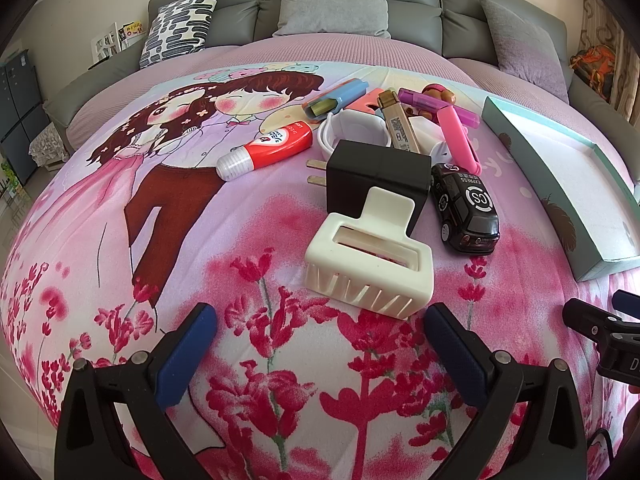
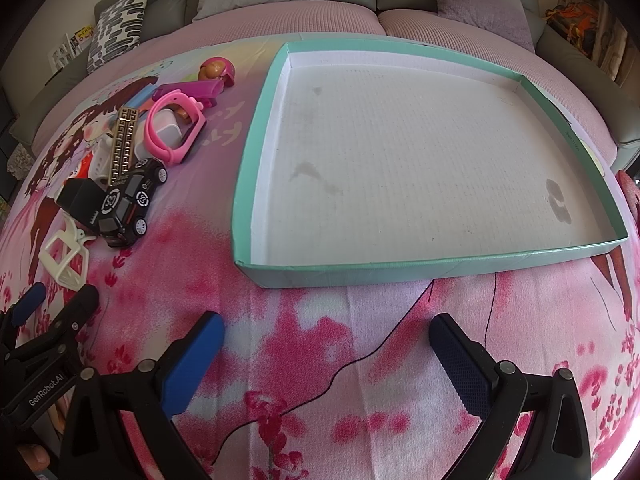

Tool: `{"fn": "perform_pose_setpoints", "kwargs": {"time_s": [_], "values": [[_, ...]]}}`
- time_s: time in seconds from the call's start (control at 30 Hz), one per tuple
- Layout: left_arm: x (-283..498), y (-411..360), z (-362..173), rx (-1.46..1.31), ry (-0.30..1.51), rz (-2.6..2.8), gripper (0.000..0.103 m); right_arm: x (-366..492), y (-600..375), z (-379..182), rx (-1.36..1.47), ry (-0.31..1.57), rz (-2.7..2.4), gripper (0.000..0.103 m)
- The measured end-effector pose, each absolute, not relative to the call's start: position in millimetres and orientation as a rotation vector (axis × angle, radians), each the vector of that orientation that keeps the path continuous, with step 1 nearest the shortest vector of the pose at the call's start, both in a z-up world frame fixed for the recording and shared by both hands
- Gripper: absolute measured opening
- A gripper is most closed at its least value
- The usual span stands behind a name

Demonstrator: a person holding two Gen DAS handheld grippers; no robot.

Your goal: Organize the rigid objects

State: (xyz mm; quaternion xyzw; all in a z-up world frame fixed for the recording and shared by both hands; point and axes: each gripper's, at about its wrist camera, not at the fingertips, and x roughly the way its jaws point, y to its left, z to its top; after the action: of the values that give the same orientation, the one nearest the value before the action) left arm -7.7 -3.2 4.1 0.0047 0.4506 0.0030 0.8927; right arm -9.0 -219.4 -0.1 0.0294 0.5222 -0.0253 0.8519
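currently nothing is held: the left gripper (image 1: 320, 350) is spread wide and empty, hovering just short of the cream hair claw (image 1: 370, 262), and the right gripper (image 2: 326, 360) is likewise spread wide and empty over bare bedspread (image 2: 304, 344) in front of the teal-rimmed box lid (image 2: 432, 268). the lid is seen to hold nothing yet, so the sorting is judged to be at its start. the pile lies left of the lid: black charger (image 1: 376, 180) touching the claw's back, black toy car (image 1: 466, 208) just beside it, red-white tube (image 1: 266, 148), pink watch band (image 2: 176, 128) and other small items behind. first pickup is judged to be the claw. next move calls for the left fingers to be brought around the claw's body, then closed, lifted and carried right into the lid.
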Motion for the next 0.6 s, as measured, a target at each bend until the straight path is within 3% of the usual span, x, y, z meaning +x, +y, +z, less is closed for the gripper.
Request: {"fn": "perform_pose_setpoints", "kwargs": {"time_s": [0.6], "values": [[-5, 2, 16, 0.066, 0.959, -0.061, 0.103, -8, -227, 12, 0.079, 1.12, 0.008, 0.103]]}}
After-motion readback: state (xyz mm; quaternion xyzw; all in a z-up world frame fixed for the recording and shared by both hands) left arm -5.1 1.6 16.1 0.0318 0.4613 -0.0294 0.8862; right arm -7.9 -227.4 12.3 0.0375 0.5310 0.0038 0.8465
